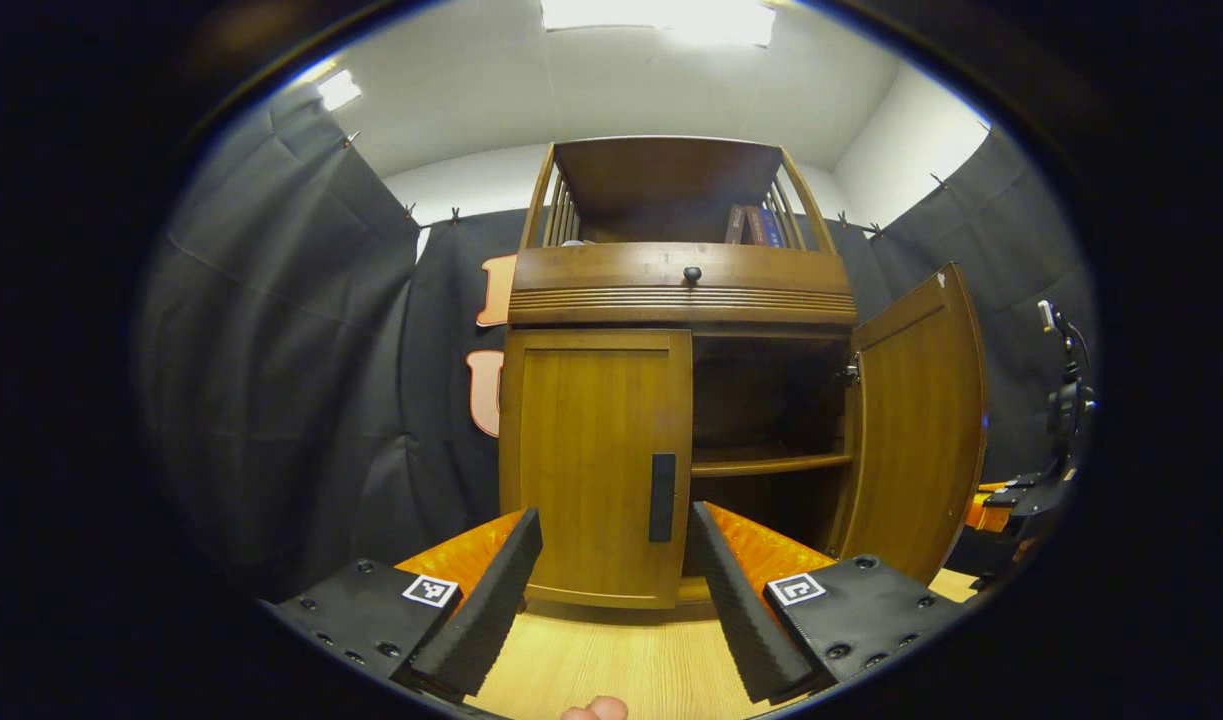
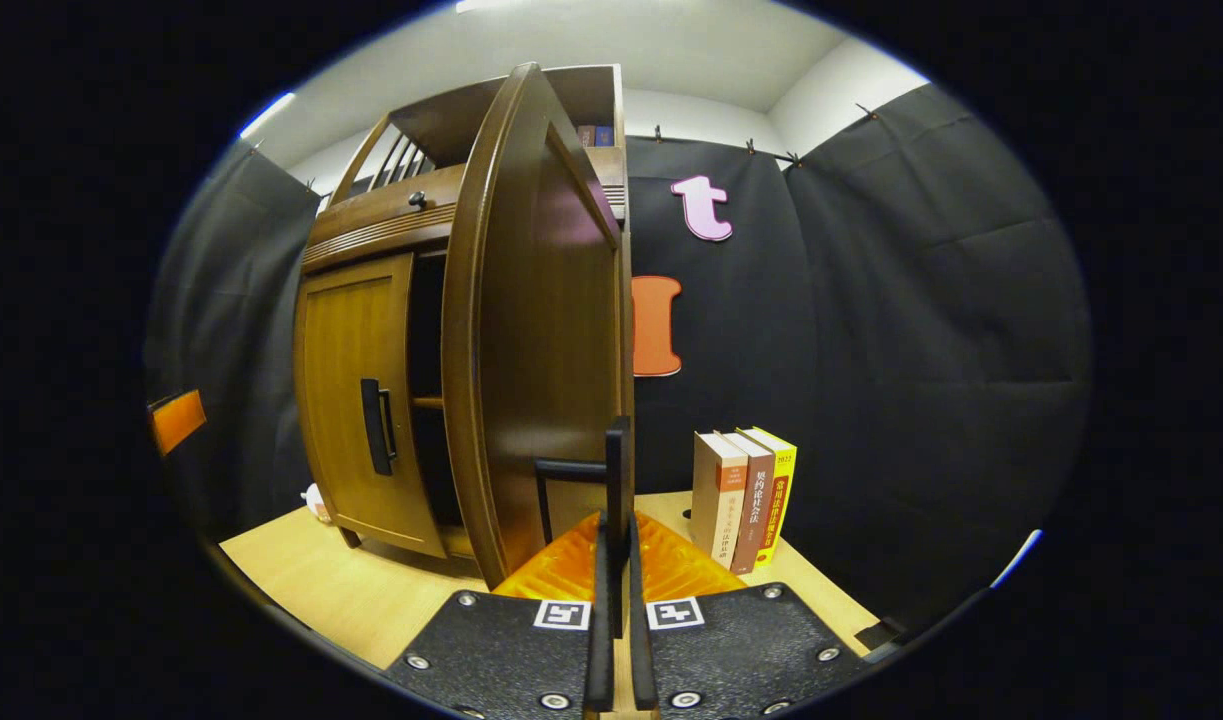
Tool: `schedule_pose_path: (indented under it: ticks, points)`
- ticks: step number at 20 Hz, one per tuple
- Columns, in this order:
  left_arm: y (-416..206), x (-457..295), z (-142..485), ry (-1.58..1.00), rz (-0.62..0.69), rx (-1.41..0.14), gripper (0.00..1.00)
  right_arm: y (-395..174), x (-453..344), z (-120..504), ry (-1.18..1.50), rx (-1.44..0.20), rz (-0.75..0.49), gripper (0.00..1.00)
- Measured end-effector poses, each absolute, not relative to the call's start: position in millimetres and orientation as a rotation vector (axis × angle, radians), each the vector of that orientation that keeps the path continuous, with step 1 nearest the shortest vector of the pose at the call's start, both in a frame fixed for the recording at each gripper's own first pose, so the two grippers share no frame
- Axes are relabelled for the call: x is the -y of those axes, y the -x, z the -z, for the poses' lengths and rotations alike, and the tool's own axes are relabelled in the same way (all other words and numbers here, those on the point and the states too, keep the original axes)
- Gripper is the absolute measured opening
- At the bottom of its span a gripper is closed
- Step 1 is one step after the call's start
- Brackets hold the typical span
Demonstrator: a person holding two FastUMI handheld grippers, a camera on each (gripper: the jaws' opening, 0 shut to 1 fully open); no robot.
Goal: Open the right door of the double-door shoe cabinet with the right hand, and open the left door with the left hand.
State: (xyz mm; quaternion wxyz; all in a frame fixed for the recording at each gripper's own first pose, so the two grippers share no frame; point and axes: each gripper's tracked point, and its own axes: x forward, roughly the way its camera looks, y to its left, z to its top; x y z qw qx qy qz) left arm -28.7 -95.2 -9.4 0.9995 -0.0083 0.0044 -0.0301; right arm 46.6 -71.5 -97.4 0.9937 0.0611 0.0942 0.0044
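Note:
The wooden shoe cabinet [image 1: 681,285] stands on a light wooden table. Its left door [image 1: 591,440] is closed, with a black vertical handle [image 1: 662,497] near its inner edge. My left gripper [image 1: 616,515] is open just in front of that door, and the handle sits between and beyond its fingertips, untouched. The right door [image 2: 531,330] is swung wide open, also seen as the right door [image 1: 921,420]. My right gripper [image 2: 617,525] is shut on the right door's black handle [image 2: 618,460]. The closed left door [image 2: 356,400] shows its handle [image 2: 376,425].
Inside the open half is a shelf [image 1: 771,462]. A drawer with a black knob [image 1: 691,273] tops the doors, with books [image 1: 756,225] on the upper rack. Three upright books [image 2: 746,495] stand on the table right of the cabinet. Black cloth walls surround everything.

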Motion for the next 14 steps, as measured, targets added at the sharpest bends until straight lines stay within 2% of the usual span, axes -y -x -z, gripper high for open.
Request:
schedule_pose_path:
  ticks: [1,2,7,8,9,14]
  points:
    - [28,96,11,0.015,0.061,-0.012,0.98,-47,74,97,-0.142,-0.181,-0.015,0.11]
    - [27,97,11,0.013,0.06,-0.014,0.97,-47,75,96,-0.141,-0.174,-0.02,0.06]
    - [26,95,13,0.011,0.048,-0.011,0.98,-48,92,99,-0.131,-0.177,-0.089,0.06]
    - [25,95,13,0.011,0.047,-0.009,0.98,-49,96,100,-0.127,-0.186,-0.108,0.1]
    - [25,94,13,0.01,0.043,-0.009,0.98,-50,99,100,-0.125,-0.193,-0.125,0.05]
    - [27,89,20,0.03,0.027,-0.026,0.98,-55,123,103,-0.153,-0.194,-0.203,0.05]
